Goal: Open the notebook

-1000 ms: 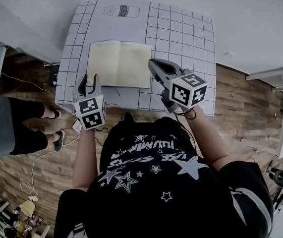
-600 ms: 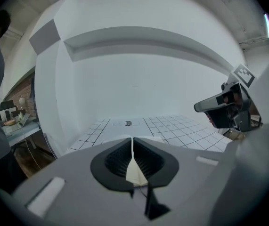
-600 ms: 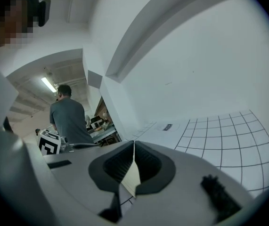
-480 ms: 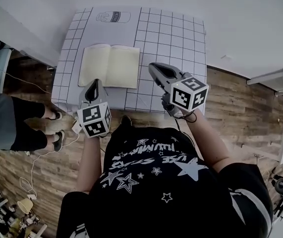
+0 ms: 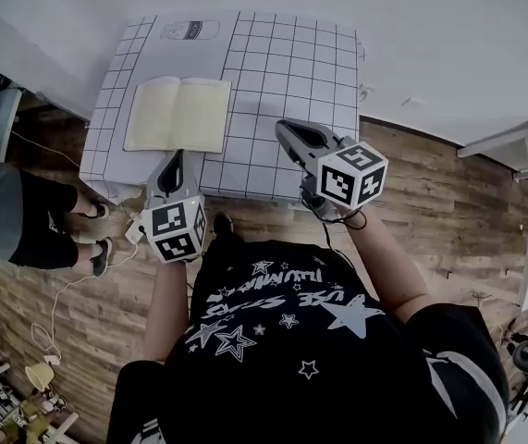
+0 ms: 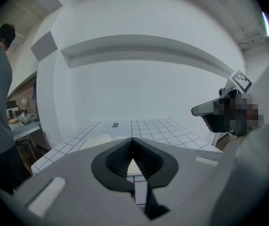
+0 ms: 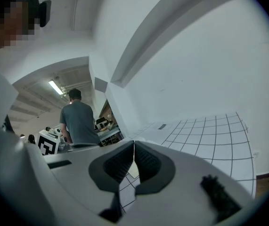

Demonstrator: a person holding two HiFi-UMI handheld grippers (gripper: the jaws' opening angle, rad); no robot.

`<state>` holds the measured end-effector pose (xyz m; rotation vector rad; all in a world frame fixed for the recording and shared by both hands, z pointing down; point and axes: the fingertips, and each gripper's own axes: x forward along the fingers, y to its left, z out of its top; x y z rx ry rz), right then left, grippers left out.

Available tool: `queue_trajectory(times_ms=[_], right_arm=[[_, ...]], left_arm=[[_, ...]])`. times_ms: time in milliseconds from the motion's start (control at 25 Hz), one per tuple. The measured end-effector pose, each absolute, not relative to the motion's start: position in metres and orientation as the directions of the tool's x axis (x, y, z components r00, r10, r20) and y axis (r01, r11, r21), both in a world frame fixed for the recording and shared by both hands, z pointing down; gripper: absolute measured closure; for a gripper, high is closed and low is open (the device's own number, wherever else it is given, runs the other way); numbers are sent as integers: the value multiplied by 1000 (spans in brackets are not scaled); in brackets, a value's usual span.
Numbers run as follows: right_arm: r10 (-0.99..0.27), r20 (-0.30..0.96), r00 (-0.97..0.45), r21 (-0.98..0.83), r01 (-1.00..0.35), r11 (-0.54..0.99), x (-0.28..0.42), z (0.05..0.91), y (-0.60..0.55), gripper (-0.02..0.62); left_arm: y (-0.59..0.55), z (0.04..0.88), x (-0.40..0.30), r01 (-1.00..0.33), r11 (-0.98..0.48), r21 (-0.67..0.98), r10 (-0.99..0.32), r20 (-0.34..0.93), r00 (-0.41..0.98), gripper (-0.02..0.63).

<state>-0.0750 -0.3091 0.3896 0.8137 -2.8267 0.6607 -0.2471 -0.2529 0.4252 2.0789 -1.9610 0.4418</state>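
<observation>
The notebook (image 5: pixel 178 115) lies open and flat on the left part of the gridded table (image 5: pixel 291 63), its cream pages facing up. My left gripper (image 5: pixel 173 156) hangs over the table's near edge, just short of the notebook, shut with nothing in it. In the left gripper view its jaws (image 6: pixel 133 141) meet, and the notebook (image 6: pixel 99 139) shows pale beyond them. My right gripper (image 5: pixel 281 127) is to the notebook's right, above the table's near edge, and holds nothing. In the right gripper view its pads (image 7: pixel 134 145) touch at the tips.
Another person (image 5: pixel 5 220) stands at the table's left side, on the wooden floor (image 5: pixel 430 202). A printed bottle outline (image 5: pixel 190 30) marks the table's far left. A cable (image 5: pixel 60 322) trails on the floor. A white wall (image 6: pixel 139 79) rises behind the table.
Both grippers have drawn back from the notebook toward the person. The left jaws, open a second ago, have shut. The notebook stays open on the table.
</observation>
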Motion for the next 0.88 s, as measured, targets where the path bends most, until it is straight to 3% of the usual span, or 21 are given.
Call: queue_trajectory(times_ms=[880], right_arm=[[-279, 184, -943, -422, -332, 844, 8, 395, -208, 578]], left_arm=[[-120, 409, -142, -993, 118, -22, -919, 377, -118, 597]])
